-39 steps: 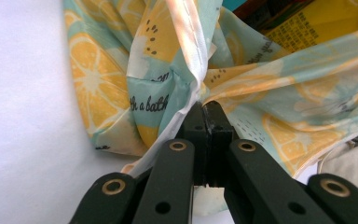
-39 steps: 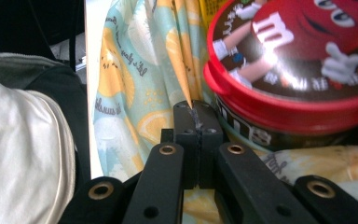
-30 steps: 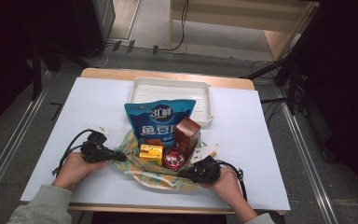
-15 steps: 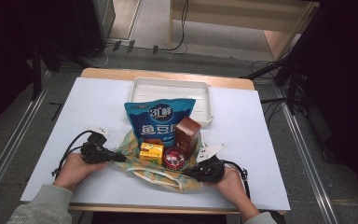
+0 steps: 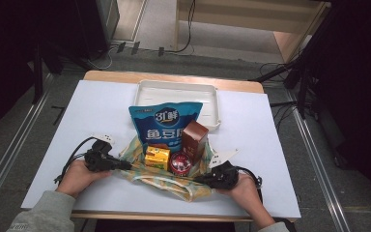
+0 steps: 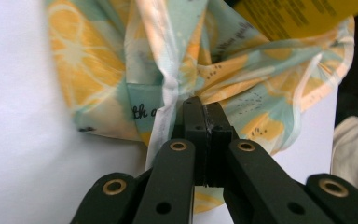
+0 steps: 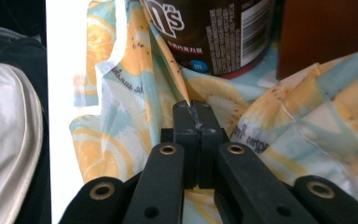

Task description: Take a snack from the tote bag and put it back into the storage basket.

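High view: the thin plastic bag printed with yellow lemon slices (image 5: 174, 182) lies low in the frame, between the left gripper (image 5: 125, 166) and right gripper (image 5: 200, 180), its mouth stretched left to right.

Left gripper view: jaws pinched shut on bag film at centre; the bag spreads upward.

Right gripper view: jaws clamp a fold at centre; a dark round can (image 7: 219, 32) stands above.

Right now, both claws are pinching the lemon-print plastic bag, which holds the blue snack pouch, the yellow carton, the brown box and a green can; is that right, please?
Not quite: the can is red-topped with a dark brown body, not green, as the high view and right gripper view show. The rest holds: the left claw and right claw pinch the lemon-print bag, with the blue pouch, yellow carton and brown box in it.
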Demonstrator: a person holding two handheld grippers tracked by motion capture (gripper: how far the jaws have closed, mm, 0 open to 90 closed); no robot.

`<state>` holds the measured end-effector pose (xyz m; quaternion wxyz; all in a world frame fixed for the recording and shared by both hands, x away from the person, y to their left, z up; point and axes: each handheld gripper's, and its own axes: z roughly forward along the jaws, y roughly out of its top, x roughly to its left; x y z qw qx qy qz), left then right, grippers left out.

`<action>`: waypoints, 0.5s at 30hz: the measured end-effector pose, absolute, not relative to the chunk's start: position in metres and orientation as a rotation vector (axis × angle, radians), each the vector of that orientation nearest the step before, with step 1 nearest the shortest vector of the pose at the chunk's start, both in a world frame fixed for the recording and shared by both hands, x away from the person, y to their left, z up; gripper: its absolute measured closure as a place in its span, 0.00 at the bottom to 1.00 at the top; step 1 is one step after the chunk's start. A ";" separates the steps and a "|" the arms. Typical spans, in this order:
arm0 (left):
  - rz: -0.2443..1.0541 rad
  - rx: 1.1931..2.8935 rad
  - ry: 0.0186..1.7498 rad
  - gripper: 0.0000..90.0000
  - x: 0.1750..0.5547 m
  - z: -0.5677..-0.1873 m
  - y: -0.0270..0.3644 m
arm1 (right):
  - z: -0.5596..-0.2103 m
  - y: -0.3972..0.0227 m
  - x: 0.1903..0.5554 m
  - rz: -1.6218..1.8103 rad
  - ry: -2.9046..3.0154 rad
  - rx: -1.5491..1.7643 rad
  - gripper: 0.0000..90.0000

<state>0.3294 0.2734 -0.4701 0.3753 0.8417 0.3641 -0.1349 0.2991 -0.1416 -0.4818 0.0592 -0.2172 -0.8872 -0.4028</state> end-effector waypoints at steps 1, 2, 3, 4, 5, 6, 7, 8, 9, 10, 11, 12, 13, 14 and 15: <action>-0.364 2.151 0.936 1.00 0.330 -0.471 0.274 | -0.482 -0.143 0.299 -1.217 -2.684 -0.656 1.00; -0.368 2.148 0.949 1.00 0.330 -0.470 0.273 | -0.481 -0.144 0.300 -1.215 -2.681 -0.660 1.00; -0.368 2.148 0.949 1.00 0.330 -0.470 0.273 | -0.481 -0.143 0.300 -1.214 -2.679 -0.657 1.00; -0.332 2.159 0.937 0.99 0.329 -0.468 0.271 | -0.480 -0.143 0.300 -1.210 -2.687 -0.645 0.97; -0.332 2.159 0.937 0.96 0.329 -0.468 0.271 | -0.479 -0.143 0.300 -1.206 -2.689 -0.642 0.96; -0.332 2.151 0.918 0.96 0.328 -0.466 0.271 | -0.479 -0.143 0.300 -1.206 -2.689 -0.642 0.96; -0.322 2.129 0.908 0.85 0.327 -0.462 0.271 | -0.476 -0.144 0.301 -1.204 -2.676 -0.640 0.91; -0.322 2.129 0.908 0.84 0.327 -0.462 0.271 | -0.475 -0.145 0.301 -1.210 -2.676 -0.648 0.88; -0.309 2.115 0.897 0.81 0.325 -0.459 0.273 | -0.473 -0.147 0.301 -1.225 -2.664 -0.658 0.84; -0.318 2.108 0.900 0.79 0.325 -0.458 0.272 | -0.472 -0.148 0.301 -1.237 -2.656 -0.664 0.81; -0.321 2.111 0.894 0.75 0.325 -0.457 0.272 | -0.469 -0.149 0.301 -1.243 -2.647 -0.673 0.79; -0.321 2.111 0.894 0.73 0.325 -0.457 0.272 | -0.469 -0.149 0.301 -1.243 -2.647 -0.673 0.79; -0.301 2.134 0.876 0.70 0.323 -0.453 0.268 | -0.465 -0.148 0.300 -1.251 -2.651 -0.660 0.73; -0.286 2.133 0.863 0.69 0.322 -0.450 0.268 | -0.463 -0.149 0.300 -1.261 -2.651 -0.657 0.71; -0.286 2.124 0.859 0.67 0.321 -0.448 0.267 | -0.461 -0.149 0.299 -1.272 -2.646 -0.659 0.69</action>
